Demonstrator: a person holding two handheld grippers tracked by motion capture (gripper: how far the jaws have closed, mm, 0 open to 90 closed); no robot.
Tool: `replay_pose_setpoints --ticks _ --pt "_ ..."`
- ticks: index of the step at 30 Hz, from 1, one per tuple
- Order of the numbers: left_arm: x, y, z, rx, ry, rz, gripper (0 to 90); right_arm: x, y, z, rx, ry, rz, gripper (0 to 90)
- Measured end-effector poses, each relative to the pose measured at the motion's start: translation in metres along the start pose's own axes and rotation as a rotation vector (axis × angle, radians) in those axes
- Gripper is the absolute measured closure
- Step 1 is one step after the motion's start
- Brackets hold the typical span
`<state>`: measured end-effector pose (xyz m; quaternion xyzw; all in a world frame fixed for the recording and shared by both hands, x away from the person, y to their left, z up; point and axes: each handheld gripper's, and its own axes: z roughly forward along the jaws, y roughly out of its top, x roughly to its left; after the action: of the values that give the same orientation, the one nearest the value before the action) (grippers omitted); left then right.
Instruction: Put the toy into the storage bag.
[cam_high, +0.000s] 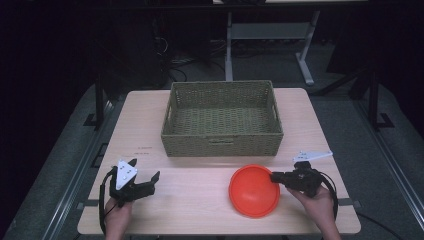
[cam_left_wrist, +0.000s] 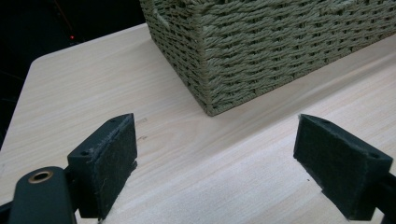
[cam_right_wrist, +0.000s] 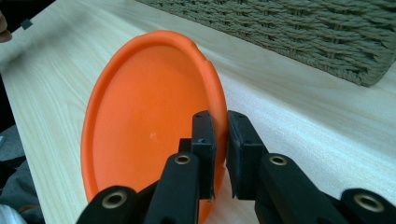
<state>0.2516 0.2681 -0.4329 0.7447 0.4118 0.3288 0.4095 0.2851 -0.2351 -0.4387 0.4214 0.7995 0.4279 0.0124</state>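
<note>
The right gripper (cam_high: 274, 176) is clamped on the rim of an orange plate (cam_high: 252, 191), its jaws pinching the edge from both sides; the plate sits near the front of the table (cam_high: 200, 200), tipped up, just in front of the woven basket (cam_high: 222, 140). The left gripper (cam_high: 146, 172) rests at the front left with its jaws spread wide, holding nothing

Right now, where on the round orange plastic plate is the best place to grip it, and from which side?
The raised rim on the round orange plastic plate, from its right: the thin lip fits between two jaws, and the right gripper is already shut on that edge, seen in the right gripper view.
</note>
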Motion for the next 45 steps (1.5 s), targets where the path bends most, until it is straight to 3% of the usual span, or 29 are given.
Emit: replay_pose_setpoints --ticks 8,11,20,26,35,39,45 --pt "-0.001 0.0 -0.001 -0.002 0.003 0.013 12.9 0.012 0.019 -0.003 0.03 -0.034 -0.034 82.2" --pt "0.001 0.0 -0.001 0.0 0.006 0.011 12.9 0.021 0.031 -0.011 0.038 -0.041 -0.053 82.3" --pt "0.002 -0.001 -0.001 0.004 0.01 0.003 12.9 0.029 0.056 -0.031 0.042 -0.068 -0.104 82.4" --pt "0.002 -0.001 -0.002 0.002 0.008 0.001 12.9 0.036 0.073 -0.04 0.049 -0.058 -0.121 82.4" --pt "0.002 -0.001 -0.001 0.001 -0.011 -0.004 12.9 0.044 0.097 -0.039 0.087 -0.059 -0.148 82.4" --pt "-0.003 0.0 0.001 0.004 -0.024 0.026 12.9 0.049 0.112 -0.037 0.113 -0.073 -0.177 82.4" --pt "-0.003 0.0 0.001 0.013 -0.026 0.025 12.9 0.059 0.132 -0.042 0.126 -0.068 -0.193 82.4"
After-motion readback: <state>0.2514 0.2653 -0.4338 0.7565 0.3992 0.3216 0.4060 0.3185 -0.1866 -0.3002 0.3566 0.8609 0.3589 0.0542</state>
